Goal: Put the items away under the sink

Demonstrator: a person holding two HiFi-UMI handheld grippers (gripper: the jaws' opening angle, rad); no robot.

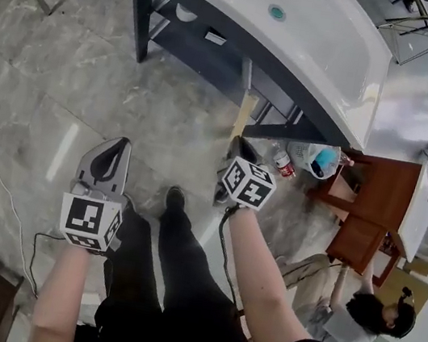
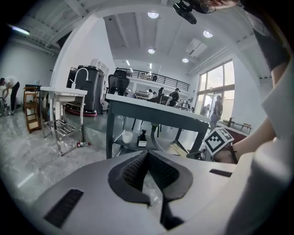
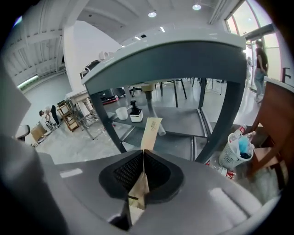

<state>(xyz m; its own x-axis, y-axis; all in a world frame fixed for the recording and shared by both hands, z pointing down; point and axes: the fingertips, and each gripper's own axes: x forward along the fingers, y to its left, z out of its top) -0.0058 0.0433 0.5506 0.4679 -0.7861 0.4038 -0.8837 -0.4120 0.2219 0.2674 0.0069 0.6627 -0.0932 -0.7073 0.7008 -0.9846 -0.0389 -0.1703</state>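
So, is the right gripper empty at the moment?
No: the right gripper has its fingers shut on a flat tan packet that sticks out past their tips.

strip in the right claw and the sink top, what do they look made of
Strip: probably kraft paper or thin card. It is tan, matte and flat, and creased where the right claw pinches it. Sink top: likely ceramic or moulded resin, being white and smooth with a soft sheen.
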